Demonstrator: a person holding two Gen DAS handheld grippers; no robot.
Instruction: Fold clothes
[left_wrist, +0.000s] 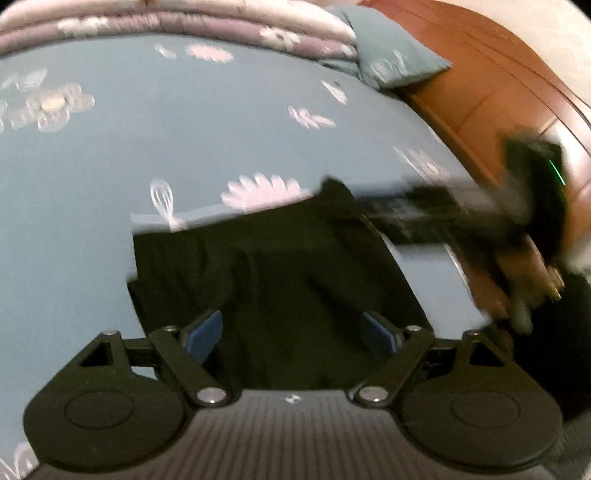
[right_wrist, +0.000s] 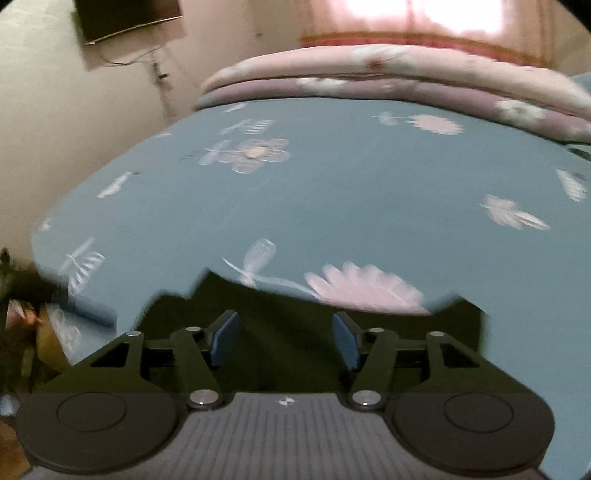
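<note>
A black, soft, creased garment (left_wrist: 280, 280) lies flat on the blue bedsheet printed with pale pink and white flowers (left_wrist: 184, 147), at the sheet's near edge. Left gripper (left_wrist: 291, 332): blue-padded fingers (left_wrist: 203, 334) spread wide above the garment, nothing pinched between them. Right gripper (right_wrist: 284, 341): blue pads (right_wrist: 225, 339) also parted, hovering over the same dark cloth (right_wrist: 288, 314) with no fabric caught. In the left wrist view the right gripper appears as a blurred dark shape beside the garment's right side. A folded pink-and-mauve floral quilt (right_wrist: 388, 74) sits at the far end of the sheet; a teal pillow (left_wrist: 391, 59) rests against the brown wooden headboard (left_wrist: 491, 85).
</note>
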